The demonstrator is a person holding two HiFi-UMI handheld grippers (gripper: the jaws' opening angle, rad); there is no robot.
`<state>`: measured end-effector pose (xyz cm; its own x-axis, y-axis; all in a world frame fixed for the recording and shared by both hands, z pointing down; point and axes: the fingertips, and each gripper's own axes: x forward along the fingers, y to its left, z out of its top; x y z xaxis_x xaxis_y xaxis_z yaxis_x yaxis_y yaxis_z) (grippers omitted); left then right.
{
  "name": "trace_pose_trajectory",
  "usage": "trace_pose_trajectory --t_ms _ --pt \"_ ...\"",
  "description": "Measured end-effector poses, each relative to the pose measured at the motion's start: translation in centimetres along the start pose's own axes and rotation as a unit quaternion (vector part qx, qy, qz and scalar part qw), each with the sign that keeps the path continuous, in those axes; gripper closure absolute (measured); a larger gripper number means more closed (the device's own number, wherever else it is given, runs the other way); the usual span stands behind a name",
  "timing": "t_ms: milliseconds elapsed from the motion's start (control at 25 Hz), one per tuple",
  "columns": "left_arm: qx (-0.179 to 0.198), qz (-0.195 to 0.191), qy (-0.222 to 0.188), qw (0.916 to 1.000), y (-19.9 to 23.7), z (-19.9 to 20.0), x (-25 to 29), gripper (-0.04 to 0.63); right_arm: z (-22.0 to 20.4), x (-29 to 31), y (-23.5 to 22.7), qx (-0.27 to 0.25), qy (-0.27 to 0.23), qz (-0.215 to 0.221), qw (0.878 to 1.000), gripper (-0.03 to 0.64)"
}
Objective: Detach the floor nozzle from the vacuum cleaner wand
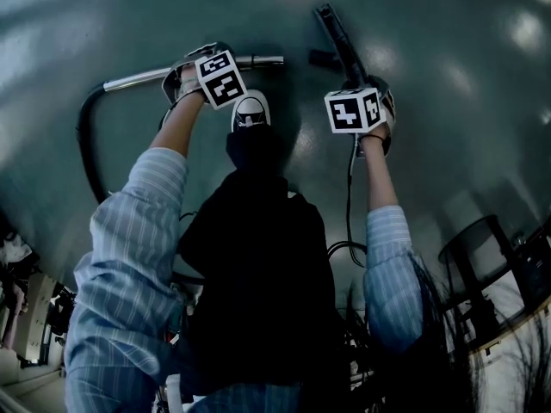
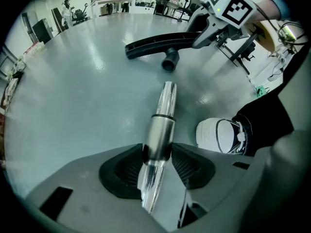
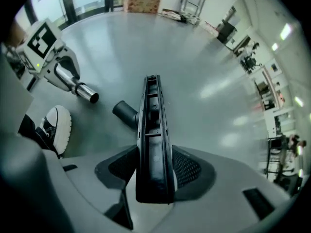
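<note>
Grey-green and glossy, the hard floor [image 1: 448, 41] fills every view. Across it curves a black flexible hose [image 1: 84, 140], which runs into the shiny chrome metal wand [image 2: 163, 120]. The wand's open end points toward the long black plastic floor nozzle [image 3: 153, 144], which lies near it but clearly apart. A bare strip of floor shows between the wand's mouth and the nozzle's short round black neck [image 3: 125, 113]. Judged from that gap, the two parts are already separated. Whether the nozzle rests on the floor or hangs just above it I cannot tell.

The left gripper [image 2: 156, 154] is clamped on the chrome wand, with both ribbed pads pressing on its thicker collar section. The right gripper [image 3: 153, 164] is closed around the floor nozzle near one end. Its pads sit tight against the nozzle's two long sides, and the hollow, ribbed face of the nozzle is turned to the camera. Both grippers point steeply down. A white-toed shoe [image 1: 250, 110] stands on the floor just beside the wand's end.

The step in hand seems to be the end of the pull-apart, with both parts free and each one held. The next move probably calls for laying the nozzle flat, well clear of the wand, and then releasing it. Because it is gripped near one end, the long nozzle could swing or tip as it goes down.
</note>
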<state>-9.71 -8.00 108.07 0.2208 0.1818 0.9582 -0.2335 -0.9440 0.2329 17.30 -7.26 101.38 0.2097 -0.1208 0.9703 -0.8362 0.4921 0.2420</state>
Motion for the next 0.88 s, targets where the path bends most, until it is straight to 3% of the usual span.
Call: trace_pose_trajectory --t_ms 240,360,520,640,760,880 --pt "-0.074 0.006 -0.019 0.997 -0.3 -0.4 -1.0 0.419 -4.0 0.0 -2.9 -0.002 0.029 0.022 0.999 0.39" --pt "-0.1 0.013 -0.051 0.9936 0.0 0.7 -4.0 0.419 -4.2 -1.8 -3.4 0.008 0.046 0.017 0.999 0.39" --pt "-0.113 0.02 -0.078 0.9904 -0.7 1.0 -8.9 0.419 -3.1 -6.0 -2.7 0.042 0.031 0.033 0.998 0.39" --pt "-0.145 0.025 -0.086 0.9853 -1.6 0.4 -12.4 0.419 -2.3 -8.9 -1.9 0.058 0.012 0.06 0.996 0.39" --pt "-0.186 0.027 -0.11 0.9761 -2.7 0.7 -16.6 0.419 -1.1 -12.8 -1.2 0.106 -0.017 0.113 0.988 0.39" --pt "-0.205 0.03 -0.133 0.9692 -3.9 2.1 -20.5 0.419 0.0 -17.0 -1.4 0.181 -0.052 0.177 0.966 0.39"
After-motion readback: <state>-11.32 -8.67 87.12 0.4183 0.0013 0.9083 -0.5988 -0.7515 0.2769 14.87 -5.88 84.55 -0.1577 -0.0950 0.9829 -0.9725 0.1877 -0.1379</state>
